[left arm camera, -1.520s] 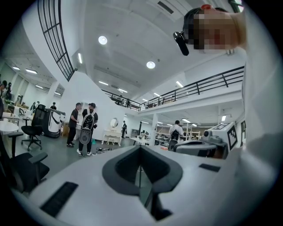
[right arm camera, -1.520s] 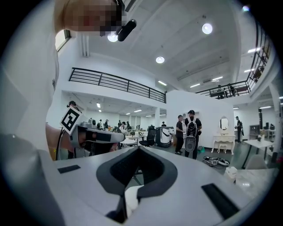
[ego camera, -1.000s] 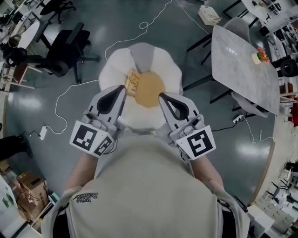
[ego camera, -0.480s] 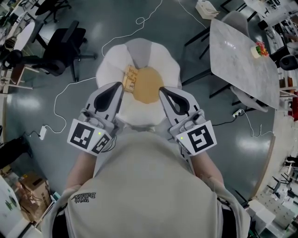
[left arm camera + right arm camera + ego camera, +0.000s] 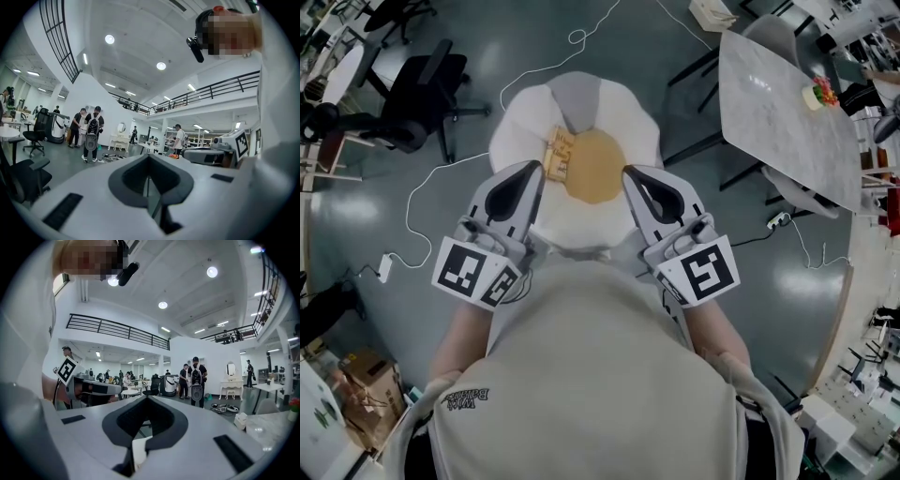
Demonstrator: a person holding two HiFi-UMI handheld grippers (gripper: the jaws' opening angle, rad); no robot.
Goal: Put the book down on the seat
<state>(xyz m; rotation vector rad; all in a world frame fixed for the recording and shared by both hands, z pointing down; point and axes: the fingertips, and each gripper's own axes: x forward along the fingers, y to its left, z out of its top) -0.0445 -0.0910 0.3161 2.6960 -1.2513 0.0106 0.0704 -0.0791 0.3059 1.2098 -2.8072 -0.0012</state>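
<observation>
Yellow book [image 5: 560, 154] flat on seat [image 5: 512, 141], long axis fore-aft.

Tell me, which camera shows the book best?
The head view: it looks straight down on the book lying on the white-and-yellow seat. Both gripper views look out across the room and show no book.

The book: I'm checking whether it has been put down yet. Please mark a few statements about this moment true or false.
1. The book lies on the seat. True.
2. The left gripper is shut on the book. False: its jaws are together with nothing between them.
3. The right gripper has its jaws together, empty. True.
4. The book covers the seat's tan centre. False: it lies at that centre's left edge.
5. The marble table stands left of the seat. False: it stands to the right.
</observation>
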